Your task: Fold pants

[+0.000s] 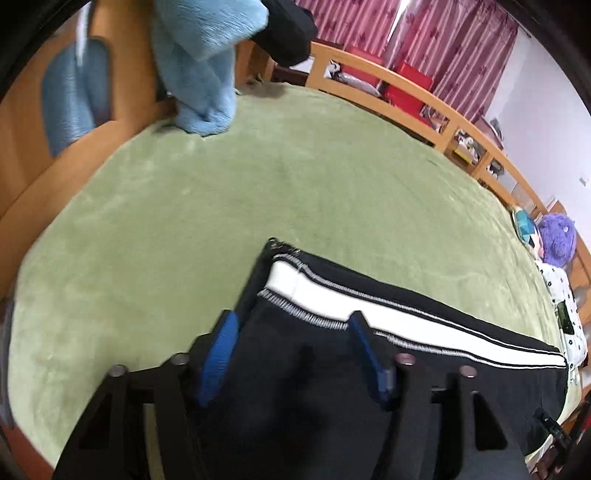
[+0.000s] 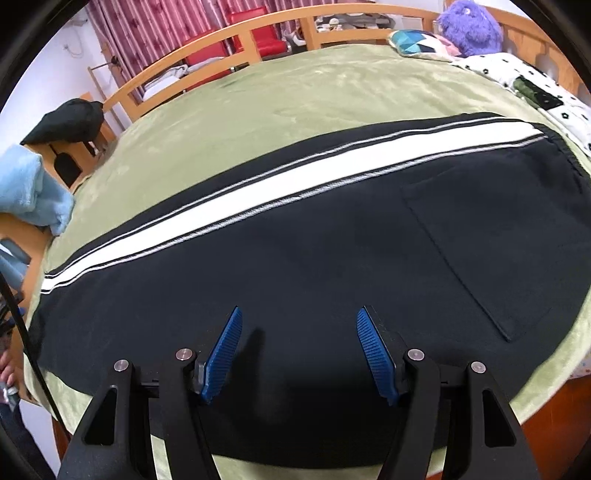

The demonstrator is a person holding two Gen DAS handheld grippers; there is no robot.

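Black pants (image 2: 295, 251) with a white side stripe (image 2: 258, 184) lie flat and lengthwise on the green blanket (image 2: 295, 92); a back pocket (image 2: 498, 251) shows at the right. My right gripper (image 2: 300, 312) hovers open over the black cloth near the bed's front edge, with nothing pinched between its blue pads (image 2: 225, 350). In the left wrist view the leg end of the pants (image 1: 406, 325) with its zipped cuff (image 1: 275, 245) lies below my left gripper (image 1: 291, 317). Its blue pads (image 1: 219, 354) stand apart over the cloth, not pressing on it.
A wooden bed rail (image 1: 406, 85) runs along the far side, with red chairs (image 2: 266, 29) and curtains behind. A light blue towel (image 1: 199, 55) and a black garment (image 2: 66, 122) sit at one end. A purple plush toy (image 2: 469, 26) and a spotted quilt (image 2: 535, 81) sit at the other.
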